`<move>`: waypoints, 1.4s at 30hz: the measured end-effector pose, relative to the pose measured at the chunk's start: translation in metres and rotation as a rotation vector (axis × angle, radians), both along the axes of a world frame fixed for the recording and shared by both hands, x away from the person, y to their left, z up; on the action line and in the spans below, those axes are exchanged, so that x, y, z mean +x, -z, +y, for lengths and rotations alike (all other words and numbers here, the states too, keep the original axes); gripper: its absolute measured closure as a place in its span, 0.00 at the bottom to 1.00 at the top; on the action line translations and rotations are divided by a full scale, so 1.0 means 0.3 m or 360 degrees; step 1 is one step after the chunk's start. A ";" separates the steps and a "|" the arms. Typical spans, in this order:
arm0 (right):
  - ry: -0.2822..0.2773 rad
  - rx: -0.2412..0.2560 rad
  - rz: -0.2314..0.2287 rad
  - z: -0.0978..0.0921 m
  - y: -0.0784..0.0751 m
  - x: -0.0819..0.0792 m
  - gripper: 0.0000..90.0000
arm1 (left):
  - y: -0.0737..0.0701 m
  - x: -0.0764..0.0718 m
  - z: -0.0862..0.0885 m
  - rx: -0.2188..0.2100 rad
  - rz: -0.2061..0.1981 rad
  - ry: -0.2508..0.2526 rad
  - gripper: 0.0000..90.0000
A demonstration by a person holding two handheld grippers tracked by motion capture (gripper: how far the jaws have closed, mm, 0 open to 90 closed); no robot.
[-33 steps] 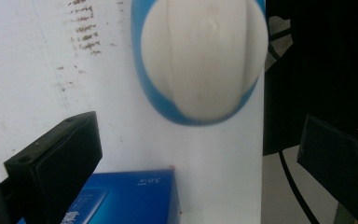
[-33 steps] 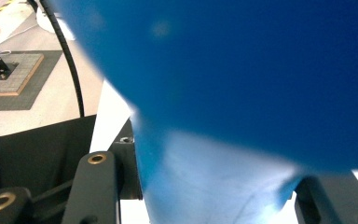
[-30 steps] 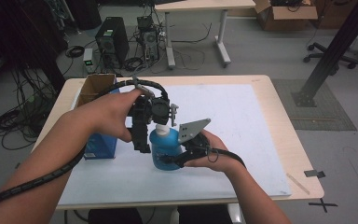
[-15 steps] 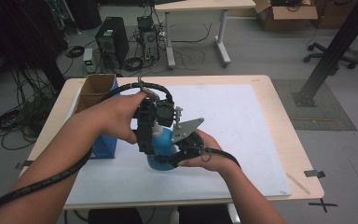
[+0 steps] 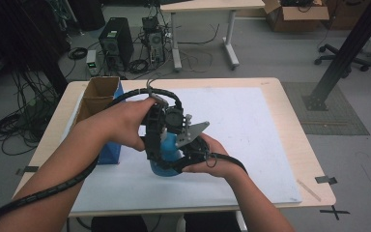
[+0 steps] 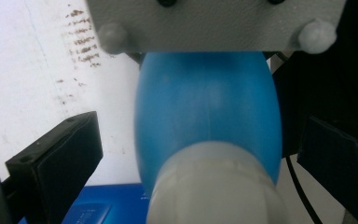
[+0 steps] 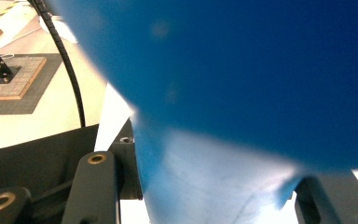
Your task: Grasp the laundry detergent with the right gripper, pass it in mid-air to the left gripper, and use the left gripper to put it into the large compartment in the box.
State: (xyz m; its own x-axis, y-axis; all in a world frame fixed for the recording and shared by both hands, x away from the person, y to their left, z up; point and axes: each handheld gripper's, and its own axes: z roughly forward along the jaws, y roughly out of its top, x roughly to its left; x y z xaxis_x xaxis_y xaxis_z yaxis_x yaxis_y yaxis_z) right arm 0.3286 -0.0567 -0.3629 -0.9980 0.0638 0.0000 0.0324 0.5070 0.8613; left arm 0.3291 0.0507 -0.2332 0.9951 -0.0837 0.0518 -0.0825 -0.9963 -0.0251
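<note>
A blue bottle (image 5: pixel 168 159) with a white cap (image 6: pixel 214 186) stands on the white mat (image 5: pixel 251 125) near the table's front. My right gripper (image 5: pixel 186 153) is shut on the bottle's body from the right, and in the right gripper view the blue bottle (image 7: pixel 242 84) sits between the jaws of the right gripper (image 7: pixel 214 191). My left gripper (image 5: pixel 155 140) comes down over the bottle's top. In the left gripper view the left gripper (image 6: pixel 200 140) is open, one black jaw on each side of the cap and neither touching it.
An open cardboard box (image 5: pixel 99 96) with a blue side stands at the mat's left edge, close to my left forearm. Computers and cables lie on the floor beyond the table's far edge. A black post (image 5: pixel 338 58) rises at the right.
Both hands and the bottle have shifted slightly left and toward me. The left gripper has sunk a little lower over the bottle's top.
</note>
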 end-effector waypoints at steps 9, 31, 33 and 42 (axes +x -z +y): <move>0.0009 0.0006 -0.0002 0.000 -0.004 0.003 0.50 | 0.011 0.004 -0.007 0.0019 -0.0009 -0.0015 0.04; 0.0020 0.0009 -0.0020 -0.008 -0.008 0.004 0.50 | 0.010 0.004 -0.019 0.0034 -0.0001 -0.0017 0.18; 0.0017 0.0013 -0.0032 -0.007 -0.009 0.005 0.50 | 0.011 0.005 -0.018 0.0035 -0.0002 -0.0018 0.20; 0.0020 0.0010 -0.0017 -0.006 -0.011 0.003 0.50 | 0.010 0.006 -0.015 0.0048 0.0001 -0.0021 0.25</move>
